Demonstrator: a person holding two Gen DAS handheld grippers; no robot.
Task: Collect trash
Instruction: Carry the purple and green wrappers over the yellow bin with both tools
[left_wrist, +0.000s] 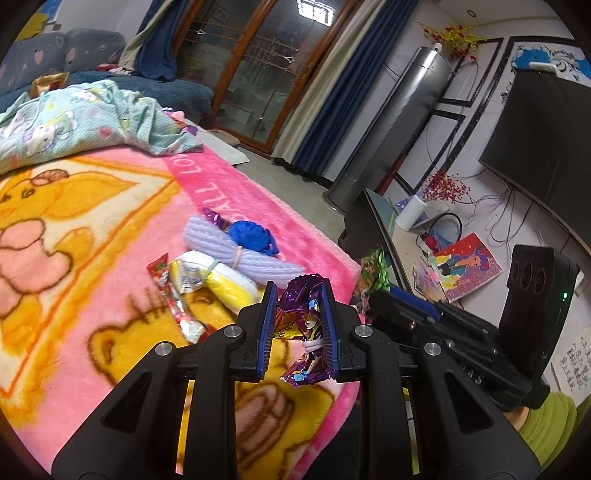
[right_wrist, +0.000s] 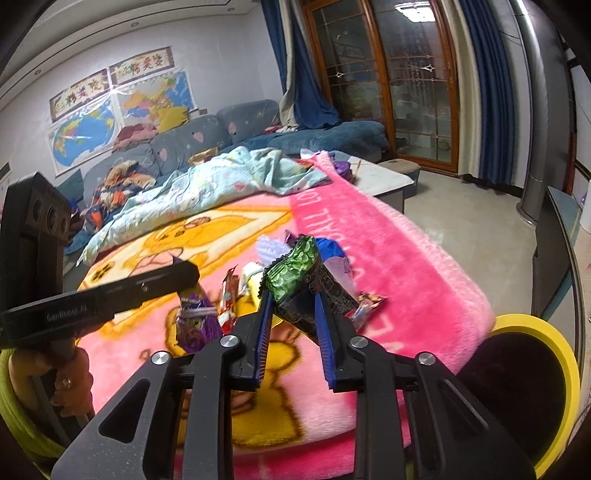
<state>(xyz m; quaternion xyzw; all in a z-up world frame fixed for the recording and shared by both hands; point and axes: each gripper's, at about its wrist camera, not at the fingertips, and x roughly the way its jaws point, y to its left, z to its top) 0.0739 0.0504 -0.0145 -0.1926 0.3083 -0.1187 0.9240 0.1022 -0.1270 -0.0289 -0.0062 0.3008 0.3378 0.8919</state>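
The left gripper (left_wrist: 299, 317) has its fingers closed narrowly on a purple wrapper (left_wrist: 304, 325), lifted clear of the pink blanket (left_wrist: 122, 229); further right, the right gripper (right_wrist: 293, 328) pinches a green wrapper (right_wrist: 295, 273) at its lower end, its fingers drawn in on the foil (their bases stand wider apart than their tips); so the pick-up looks done for both, and the step in hand is carrying the trash away; at the far right a yellow bin (right_wrist: 546, 332) stands just beside the blanket's edge, near the right gripper; the next move, I judge, calls for swinging each wrapper over its dark opening and letting go; a red wrapper (left_wrist: 173, 302) lies on the blanket, not yet collected.
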